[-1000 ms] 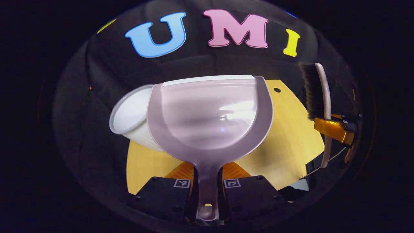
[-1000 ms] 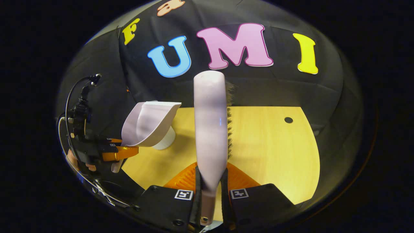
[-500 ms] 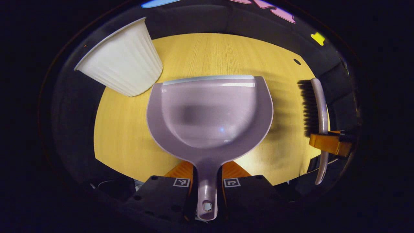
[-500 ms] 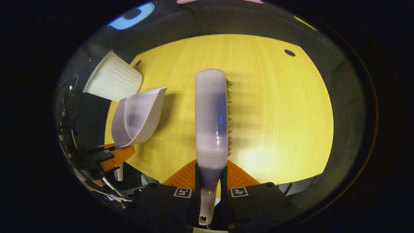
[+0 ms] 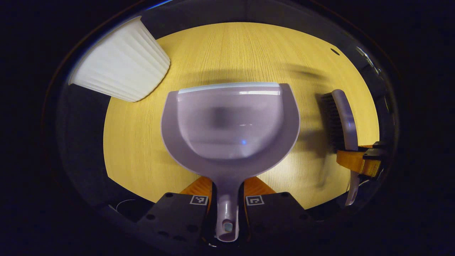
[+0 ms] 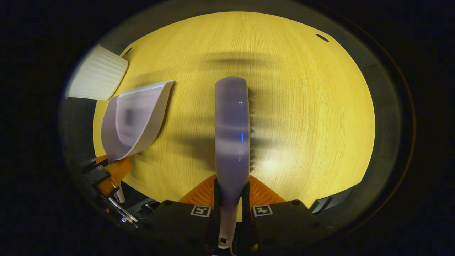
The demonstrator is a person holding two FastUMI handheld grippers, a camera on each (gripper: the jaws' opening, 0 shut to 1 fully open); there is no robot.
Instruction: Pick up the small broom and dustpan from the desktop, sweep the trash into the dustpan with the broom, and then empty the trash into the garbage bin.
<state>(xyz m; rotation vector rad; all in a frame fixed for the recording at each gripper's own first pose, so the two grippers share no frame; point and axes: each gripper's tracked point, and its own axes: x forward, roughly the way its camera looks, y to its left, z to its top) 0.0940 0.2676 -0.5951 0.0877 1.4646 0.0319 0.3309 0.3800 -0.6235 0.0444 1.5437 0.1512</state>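
Dustpan (image 5: 229, 124) pointing mouth-first away from the left gripper (image 5: 227, 208), long axis running straight out along the fingers, handle clamped between both of them and hanging above the yellow wooden desktop (image 5: 142, 142). Broom (image 6: 231, 131) lying likewise along the right gripper (image 6: 231, 213), handle pinched tight between its two fingers, head reaching forward over the desktop, dark bristles facing to the right of the pale back in the right gripper view. Relative to the dustpan: white ribbed garbage bin (image 5: 121, 67) sitting beyond its front-left corner near the desktop's far edge, broom held off its right side, bristles turned toward the pan in the left gripper view. Showing the pan's inner bowl full-on from the left gripper view, looking bare; showing the same pan side-on from the right gripper view, tilted up above the desktop, with the orange fingers of the left gripper gripping below it. Catching a small dark hole (image 6: 322, 37) at the desktop's far edge, well beyond the dustpan.
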